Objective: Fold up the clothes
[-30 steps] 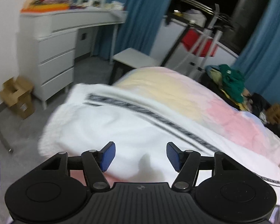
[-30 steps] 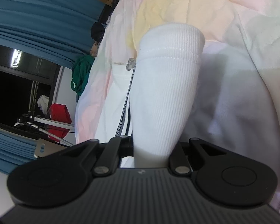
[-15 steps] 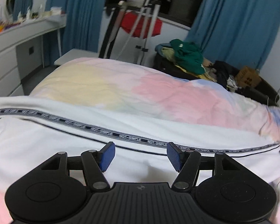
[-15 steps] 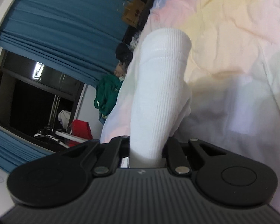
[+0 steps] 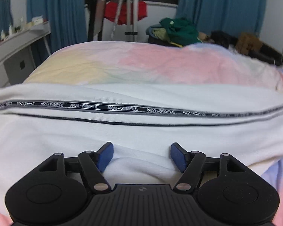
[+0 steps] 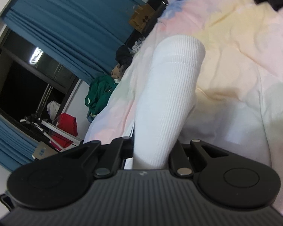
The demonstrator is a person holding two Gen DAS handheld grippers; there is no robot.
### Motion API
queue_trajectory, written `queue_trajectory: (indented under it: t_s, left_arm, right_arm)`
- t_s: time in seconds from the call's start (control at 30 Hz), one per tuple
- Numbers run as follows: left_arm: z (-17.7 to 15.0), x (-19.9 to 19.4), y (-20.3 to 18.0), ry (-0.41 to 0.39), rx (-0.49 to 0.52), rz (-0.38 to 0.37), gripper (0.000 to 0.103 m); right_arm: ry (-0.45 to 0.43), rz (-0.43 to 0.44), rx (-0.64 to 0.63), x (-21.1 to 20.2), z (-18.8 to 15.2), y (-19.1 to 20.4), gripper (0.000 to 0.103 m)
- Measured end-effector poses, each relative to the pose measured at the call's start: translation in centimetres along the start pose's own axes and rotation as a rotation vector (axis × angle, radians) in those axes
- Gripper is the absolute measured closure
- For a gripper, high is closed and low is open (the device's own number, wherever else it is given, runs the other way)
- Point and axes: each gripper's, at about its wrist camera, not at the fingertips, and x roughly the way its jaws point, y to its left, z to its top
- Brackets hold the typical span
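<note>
A white garment with a black "NOT-SIMPLE" tape stripe lies spread across the pastel bed cover. My left gripper is open, its blue pads low over a raised fold of the white cloth, which sits between them. My right gripper is shut on the garment's white ribbed cuff, which stands up out of the jaws above the bed cover. The right fingertips are hidden by the cloth.
Beyond the bed are blue curtains, a metal rack with a red cloth, a heap of green clothes, a cardboard box and a white desk at left.
The left view has swung right from the dresser side to face across the bed and dropped closer to the white cloth. The right gripper has lifted and tilted with the cuff held.
</note>
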Motion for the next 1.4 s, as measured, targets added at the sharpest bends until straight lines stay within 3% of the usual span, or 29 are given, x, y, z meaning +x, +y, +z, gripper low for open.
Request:
queue_trajectory:
  t_s: [0.57, 0.77, 1.0, 1.17, 1.27, 1.4]
  left_arm:
    - [0.2, 1.1, -0.2, 0.046, 0.058, 0.021, 0.029]
    - [1.3, -0.4, 1.0, 0.032, 0.010, -0.009, 0.031]
    - [3.5, -5.9, 3.7, -0.136, -0.119, -0.067, 0.030]
    - [4.5, -9.9, 7.7, -0.259, -0.263, -0.093, 0.030]
    - [4.7, -11.1, 9.6, -0.315, -0.307, -0.095, 0.030]
    - [4.5, -11.3, 10.9, -0.297, -0.342, -0.109, 0.030]
  right_arm:
    - [-0.110, -0.038, -0.359, -2.8, -1.7, 7.6, 0.090]
    - [-0.180, -0.005, -0.622, -4.6, -4.3, 13.2, 0.090]
    - [-0.227, 0.086, -0.914, -6.7, -10.3, 20.4, 0.089]
    - [-0.225, 0.188, -1.167, -8.3, -18.2, 23.8, 0.089]
    - [-0.168, 0.232, -1.299, -8.4, -23.5, 24.1, 0.090]
    - [-0.007, 0.254, -1.440, -6.9, -29.8, 22.6, 0.089]
